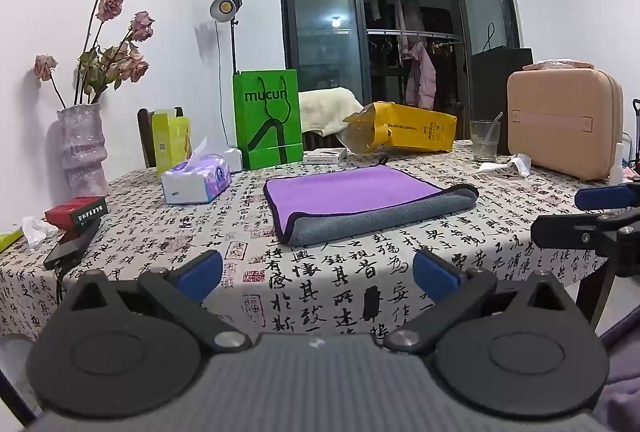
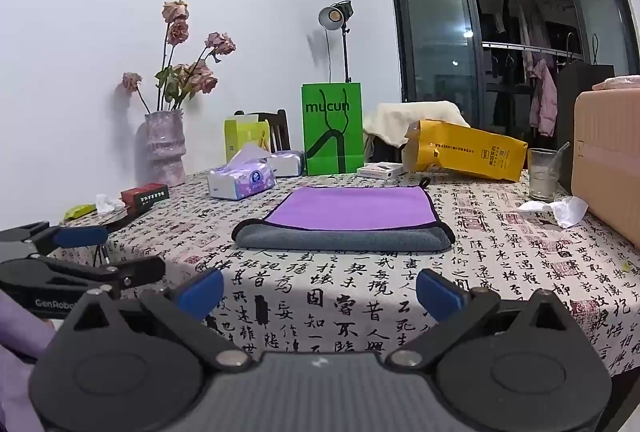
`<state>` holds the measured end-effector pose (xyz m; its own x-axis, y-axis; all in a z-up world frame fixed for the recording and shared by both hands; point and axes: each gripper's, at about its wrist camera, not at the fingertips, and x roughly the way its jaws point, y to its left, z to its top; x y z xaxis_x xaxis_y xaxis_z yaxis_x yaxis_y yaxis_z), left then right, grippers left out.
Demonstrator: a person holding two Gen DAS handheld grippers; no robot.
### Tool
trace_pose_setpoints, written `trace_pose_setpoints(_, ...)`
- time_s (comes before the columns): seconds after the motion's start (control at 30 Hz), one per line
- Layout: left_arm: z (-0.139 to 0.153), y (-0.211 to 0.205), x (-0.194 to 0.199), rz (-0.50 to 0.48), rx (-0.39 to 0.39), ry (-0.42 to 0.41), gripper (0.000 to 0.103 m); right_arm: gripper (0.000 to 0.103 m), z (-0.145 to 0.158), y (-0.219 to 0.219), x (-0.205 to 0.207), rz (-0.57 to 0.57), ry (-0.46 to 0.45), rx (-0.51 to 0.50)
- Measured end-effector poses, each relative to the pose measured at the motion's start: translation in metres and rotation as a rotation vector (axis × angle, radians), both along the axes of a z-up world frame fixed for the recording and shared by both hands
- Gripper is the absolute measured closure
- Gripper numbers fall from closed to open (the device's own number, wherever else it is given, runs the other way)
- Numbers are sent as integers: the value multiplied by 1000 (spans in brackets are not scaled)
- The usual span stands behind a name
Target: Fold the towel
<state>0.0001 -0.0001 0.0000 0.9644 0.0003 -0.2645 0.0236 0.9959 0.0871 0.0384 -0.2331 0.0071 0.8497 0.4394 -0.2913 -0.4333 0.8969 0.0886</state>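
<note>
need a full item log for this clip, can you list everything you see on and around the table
towel: 1, purple over grey, folded, table middle
tablecloth: 1, white with black calligraphy, covers table
tissue pack: 1, white and purple, left of towel
vase of dried roses: 1, pinkish, far left
red box: 1, left edge
green bag: 1, behind towel
yellow bag: 1, lying on its side, back right
glass: 1, clear, right
beige case: 1, far right
lamp: 1, behind table
left gripper: open, empty
right gripper: open, empty
</note>
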Motion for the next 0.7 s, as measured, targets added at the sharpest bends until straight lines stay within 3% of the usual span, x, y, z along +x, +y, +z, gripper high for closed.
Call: trace_pose_setpoints(0.7, -5, -8, 4, 0, 1, 0, 0, 0, -1, 3, 2, -1, 3, -2)
